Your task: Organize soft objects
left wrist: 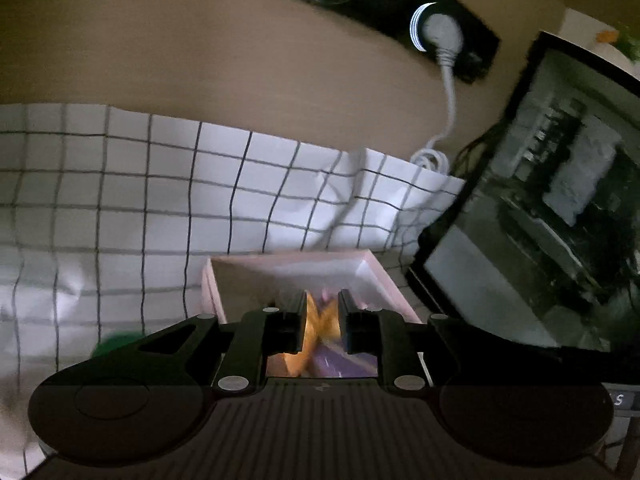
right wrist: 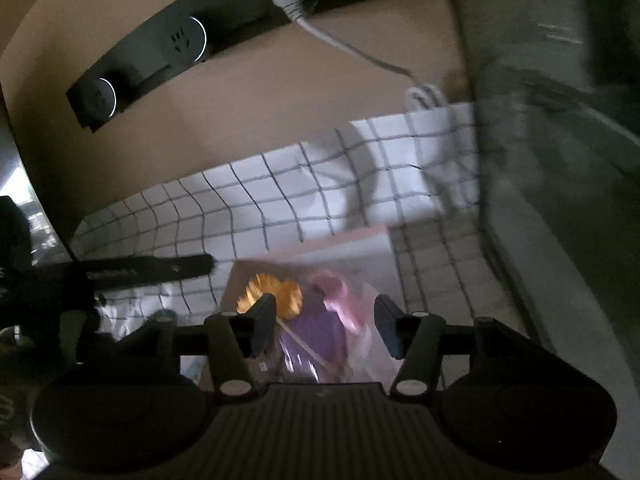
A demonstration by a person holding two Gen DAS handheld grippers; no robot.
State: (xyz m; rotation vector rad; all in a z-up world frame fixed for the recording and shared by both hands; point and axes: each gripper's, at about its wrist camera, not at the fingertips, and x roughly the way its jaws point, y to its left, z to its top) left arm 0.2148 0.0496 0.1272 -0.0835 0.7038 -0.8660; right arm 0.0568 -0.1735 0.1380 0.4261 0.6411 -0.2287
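Note:
A pink box (left wrist: 382, 280) stands on the checked cloth (left wrist: 120, 200). My left gripper (left wrist: 322, 312) is shut on an orange soft piece (left wrist: 316, 328), held over the box above a purple item (left wrist: 344, 364). In the right wrist view the box (right wrist: 352, 246) holds an orange fluffy flower (right wrist: 276, 294) on a thin stick, a purple item (right wrist: 316, 332) and a pink soft item (right wrist: 338, 296). My right gripper (right wrist: 325, 326) is open and empty, its fingers on either side above these items.
A black socket strip (left wrist: 400, 4) with a white plug (left wrist: 442, 32) runs along the beige wall. A dark glass-fronted case (left wrist: 540, 208) stands close on the right of the box. A green object (left wrist: 116, 342) lies at the left. The other gripper's black arm (right wrist: 120, 272) shows at the left.

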